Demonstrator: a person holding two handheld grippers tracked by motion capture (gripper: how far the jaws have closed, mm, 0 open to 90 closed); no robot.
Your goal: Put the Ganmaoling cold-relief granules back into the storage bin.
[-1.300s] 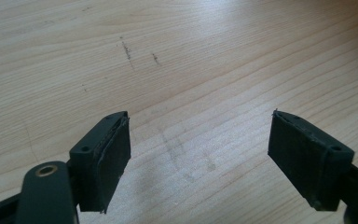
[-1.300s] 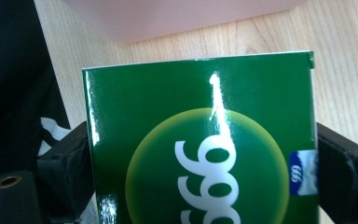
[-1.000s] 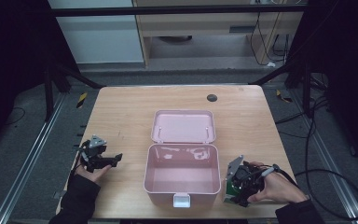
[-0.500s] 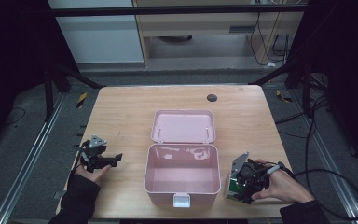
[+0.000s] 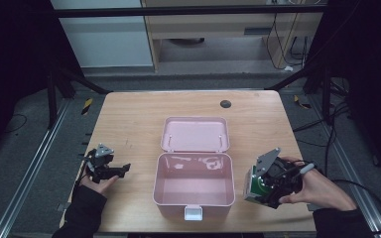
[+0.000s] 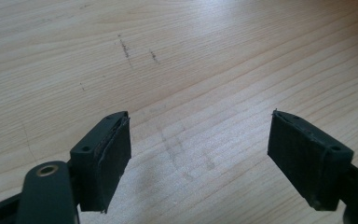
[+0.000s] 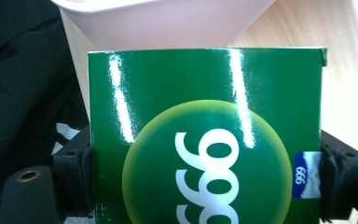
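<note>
The green box [image 7: 205,140] sits clamped in the right tongs [image 5: 270,184] beside the open pink case [image 5: 194,183], not yet inside; left tongs [image 6: 200,158] gape empty over the desk [image 5: 129,119].

Pale wooden worktop [image 5: 129,129], lightly scuffed, with small dark round disc [image 5: 225,104] near its 12 o'clock edge. Grey floor [image 5: 25,148] around it, metal rail [image 5: 27,183] at 9 o'clock. White cabinet [image 5: 104,34] at 11 o'clock, wooden furniture [image 5: 213,22] at 12, loose cables [image 5: 287,44] at 1. Dim surroundings.
</note>
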